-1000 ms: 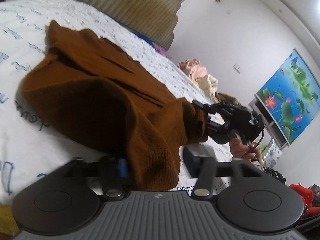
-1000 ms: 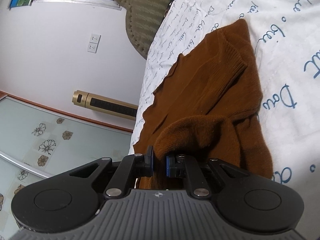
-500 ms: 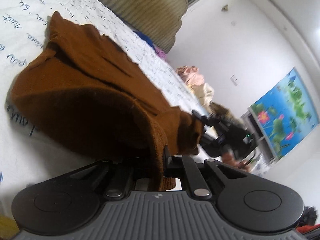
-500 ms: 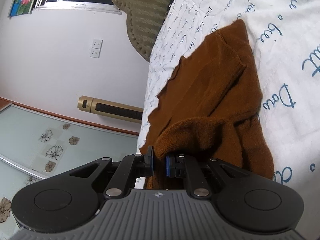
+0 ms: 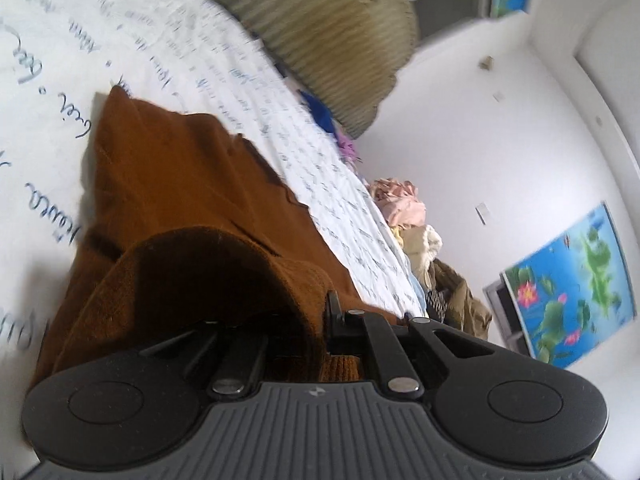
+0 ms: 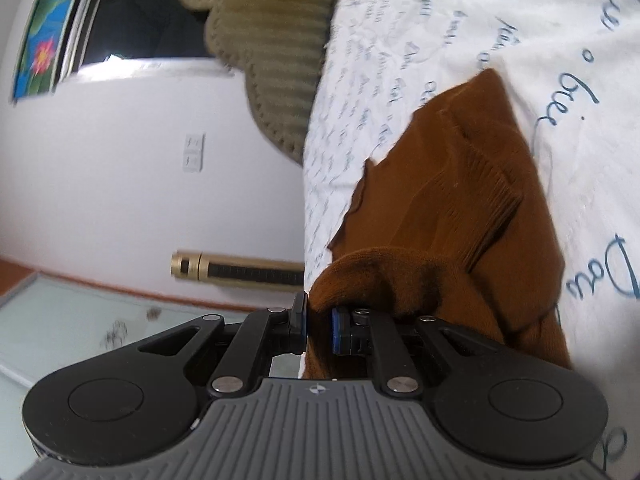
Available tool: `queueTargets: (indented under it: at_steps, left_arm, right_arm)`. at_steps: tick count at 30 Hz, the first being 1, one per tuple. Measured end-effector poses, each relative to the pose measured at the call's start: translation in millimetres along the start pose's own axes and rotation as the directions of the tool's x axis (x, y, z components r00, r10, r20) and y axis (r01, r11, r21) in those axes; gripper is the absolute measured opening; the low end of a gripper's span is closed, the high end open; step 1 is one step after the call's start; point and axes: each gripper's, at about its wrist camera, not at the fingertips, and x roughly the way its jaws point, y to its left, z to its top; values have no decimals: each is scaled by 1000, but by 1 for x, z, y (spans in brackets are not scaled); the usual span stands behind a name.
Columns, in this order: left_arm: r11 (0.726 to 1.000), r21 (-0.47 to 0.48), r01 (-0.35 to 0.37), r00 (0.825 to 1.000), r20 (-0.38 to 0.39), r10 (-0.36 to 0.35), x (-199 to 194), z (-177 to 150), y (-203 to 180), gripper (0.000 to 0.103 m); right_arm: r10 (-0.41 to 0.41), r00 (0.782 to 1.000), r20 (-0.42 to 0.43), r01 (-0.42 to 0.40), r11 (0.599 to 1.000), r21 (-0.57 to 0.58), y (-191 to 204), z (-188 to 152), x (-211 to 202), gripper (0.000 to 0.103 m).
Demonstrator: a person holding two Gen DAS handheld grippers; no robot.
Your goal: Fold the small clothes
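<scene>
Where your left claw (image 5: 320, 320) stood spread a second ago, it now pinches the rust-brown knitted sweater (image 5: 192, 184); your right claw (image 6: 319, 322) still clamps its edge.

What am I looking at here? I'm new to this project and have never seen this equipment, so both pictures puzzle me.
Each picture comes from a fisheye camera mounted on a hand-held two-finger gripper, looking forward along its fingers; a person carries one in each hand. One view shows the left gripper, the other the right gripper. A brown knitted sweater lies on a white bedsheet printed with handwriting. Both grippers are shut on an edge of the sweater, holding it raised above the sheet. A pile of other clothes sits at the bed's far edge.
</scene>
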Motion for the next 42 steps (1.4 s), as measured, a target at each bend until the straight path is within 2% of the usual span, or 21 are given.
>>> queueTargets:
  at_steps: [6,10,18,23,27,30,32,34,36,39,41,42]
  left_arm:
    - [997,-69,-42,999,-24,40,32,31,23,7]
    - [994,-102,-46,999,-22,44,43,52,30,7]
    - [979,-175,-102,994,25,107,55,85,51,7]
    - [972,-201,-118,990,50,130,57,84,62,7]
    - [949,-307,-69,988,112,108,53,94,75,7]
    - [950,-299,-94,979,144,142,57,107,70,7]
    - [950,-291,-115,978,136,160,64,114,68,7]
    - [947,-283,-151,974,120,192,74,120,68,7]
    - [935,-287,-207,966,93,242,75,120,70,7]
    - [939,-267,-215,964,95,248,67,121,73,7]
    - [940,-252,-229,959,108,263,58,126,72,7]
    - [938,-260,-229,959,107,264,54,130,73,7]
  right_arm:
    - [-19,999,40,17,998,59,-17,13,17,16]
    - [5,999,52,-11,992,127,-24,24,27,16]
    - [-18,994,104,-8,970,241,-40,45,46,20]
    - [10,993,120,-47,950,308,-47,51,47,30]
    - [29,988,149,-81,932,354,-49,59,48,33]
    - [55,980,189,-132,896,424,-54,66,50,40]
    - [45,975,218,-143,878,456,-59,68,50,41]
    - [27,980,198,-111,899,424,-55,69,52,41]
    - [10,986,165,-65,942,330,-41,71,55,41]
    - [-87,990,108,64,978,201,-15,79,60,41]
    - [-186,979,81,181,981,65,7,88,63,41]
    - [-241,968,69,243,970,-18,19,93,67,41]
